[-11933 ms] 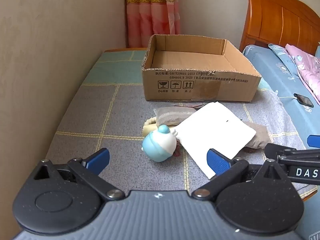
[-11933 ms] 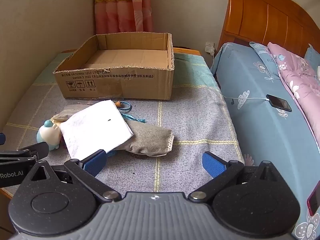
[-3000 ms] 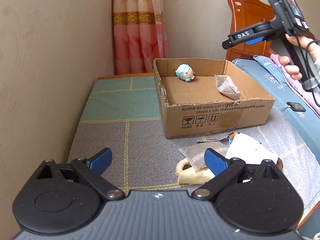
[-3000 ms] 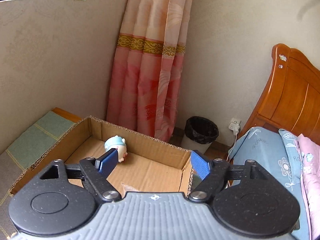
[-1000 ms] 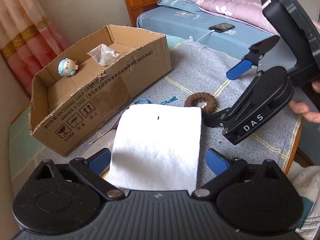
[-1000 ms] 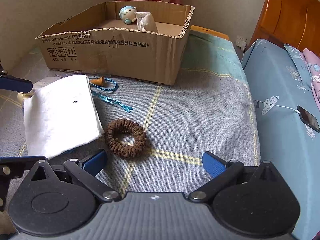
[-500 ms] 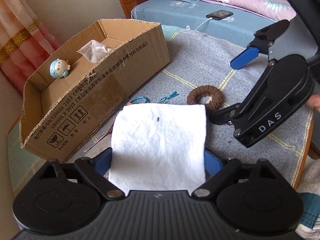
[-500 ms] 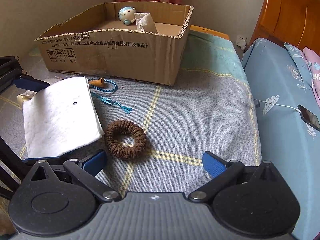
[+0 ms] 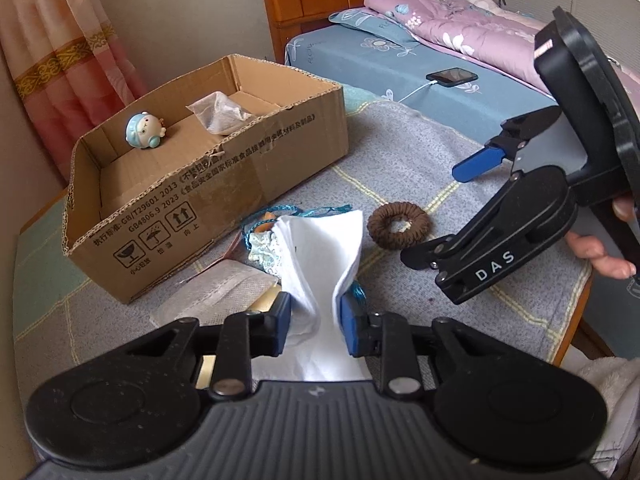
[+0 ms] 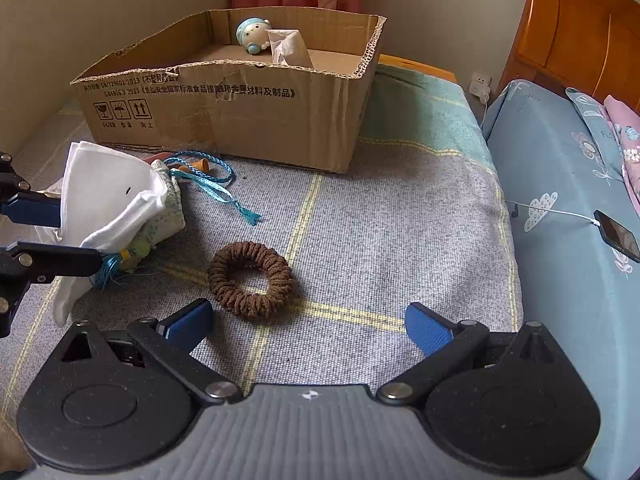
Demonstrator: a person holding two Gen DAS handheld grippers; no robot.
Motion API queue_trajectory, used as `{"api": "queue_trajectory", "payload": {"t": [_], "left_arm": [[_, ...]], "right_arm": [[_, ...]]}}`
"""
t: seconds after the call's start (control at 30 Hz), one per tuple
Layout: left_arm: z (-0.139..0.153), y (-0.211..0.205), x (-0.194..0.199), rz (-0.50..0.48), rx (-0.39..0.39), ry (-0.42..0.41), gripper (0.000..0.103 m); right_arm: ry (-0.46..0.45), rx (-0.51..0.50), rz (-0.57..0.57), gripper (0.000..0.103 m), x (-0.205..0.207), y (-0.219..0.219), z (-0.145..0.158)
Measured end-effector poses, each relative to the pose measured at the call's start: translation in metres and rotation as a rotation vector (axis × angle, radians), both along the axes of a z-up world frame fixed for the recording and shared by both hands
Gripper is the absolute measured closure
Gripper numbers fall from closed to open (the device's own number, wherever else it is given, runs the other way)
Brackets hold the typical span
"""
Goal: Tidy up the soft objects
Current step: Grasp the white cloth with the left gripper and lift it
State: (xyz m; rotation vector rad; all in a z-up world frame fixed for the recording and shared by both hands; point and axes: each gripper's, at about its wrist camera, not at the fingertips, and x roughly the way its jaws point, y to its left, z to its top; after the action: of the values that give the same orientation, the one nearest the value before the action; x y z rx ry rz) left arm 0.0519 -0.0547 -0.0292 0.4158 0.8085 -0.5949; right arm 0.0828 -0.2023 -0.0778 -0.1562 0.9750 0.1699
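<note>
Pinching white cloth (image 9: 320, 256) in left gripper (image 9: 314, 320) (bunched), right gripper (image 10: 308, 322) spread above scrunchie (image 10: 251, 278)

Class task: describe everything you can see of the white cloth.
The white cloth is a soft, felt-like sheet with one tiny dark speck. The left gripper is shut on its near part, bunching it into a fold. Its far end drapes over a patterned pouch on the grey blanket, in front of the box.

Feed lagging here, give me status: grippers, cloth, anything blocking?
Left gripper shut on white cloth. Right gripper open, empty, behind brown scrunchie. Cardboard box open-topped; nothing blocking.
</note>
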Motion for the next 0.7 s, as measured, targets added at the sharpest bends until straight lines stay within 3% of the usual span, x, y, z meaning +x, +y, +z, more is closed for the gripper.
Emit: {"api": "queue_trajectory", "payload": {"t": [0.17,0.27,0.43,0.53,0.7], "left_arm": [[-0.008,-0.003,0.000,0.025,0.001,-0.028,0.062],[-0.010,-0.004,-0.005,0.011,0.012,-0.036,0.059],[-0.008,0.008,-0.017,-0.001,0.000,-0.008,0.058],[-0.002,0.011,-0.031,-0.075,-0.028,0.004,0.059],[0.000,0.008,-0.032,-0.080,-0.004,-0.048,0.058]], "right_arm": [[-0.002,-0.001,-0.006,0.000,-0.001,0.000,0.000],[-0.003,-0.001,-0.006,0.000,-0.001,0.000,0.000],[-0.002,0.000,-0.006,0.000,-0.001,0.000,0.000],[-0.002,-0.001,-0.005,0.000,-0.001,0.000,0.000],[-0.001,-0.001,-0.007,0.000,-0.001,0.000,0.000]]}}
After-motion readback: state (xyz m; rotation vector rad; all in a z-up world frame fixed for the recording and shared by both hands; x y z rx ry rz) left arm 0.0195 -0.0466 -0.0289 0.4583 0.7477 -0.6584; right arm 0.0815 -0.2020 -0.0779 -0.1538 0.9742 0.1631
